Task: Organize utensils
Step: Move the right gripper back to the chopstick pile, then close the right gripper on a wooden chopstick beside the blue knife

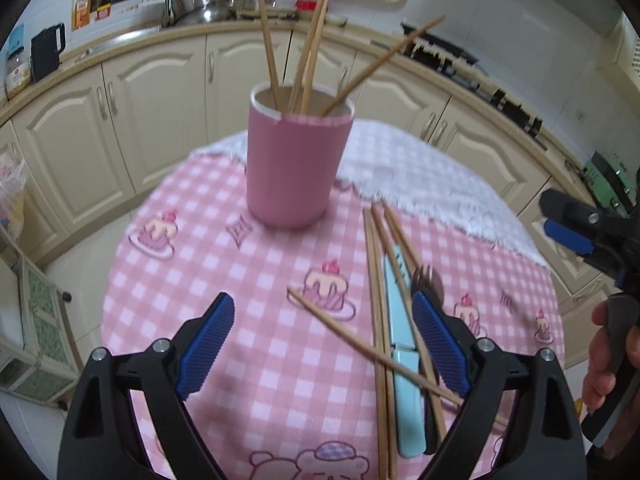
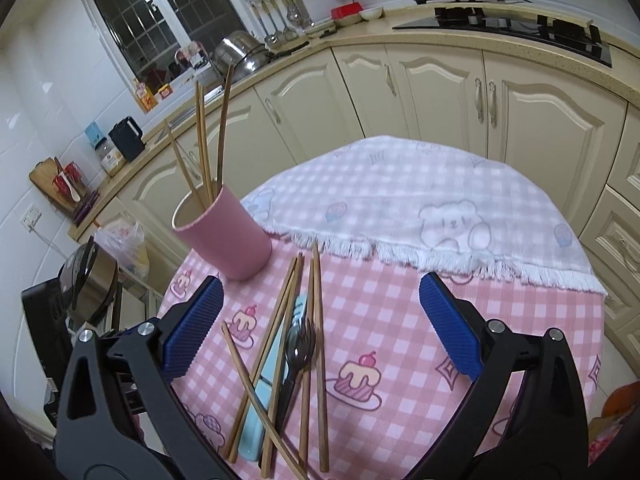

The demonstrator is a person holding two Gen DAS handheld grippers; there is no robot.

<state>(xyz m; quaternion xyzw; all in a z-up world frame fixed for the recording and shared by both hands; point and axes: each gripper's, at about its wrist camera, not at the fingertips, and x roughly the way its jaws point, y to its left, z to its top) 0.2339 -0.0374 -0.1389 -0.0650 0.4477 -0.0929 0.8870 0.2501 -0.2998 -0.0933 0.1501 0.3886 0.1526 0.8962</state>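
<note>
Chopsticks loose on pink checked tablecloth | pink cup upright | both fingers spread, empty | cream kitchen cabinets

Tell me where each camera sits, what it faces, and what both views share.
Left wrist: on the left gripper, angled down at the cup; shows its open fingers, plus the right gripper and a hand.
Right wrist: on the right gripper, angled down at the table; open fingers only.
Shared: cup, chopsticks, knife, fork.
</note>
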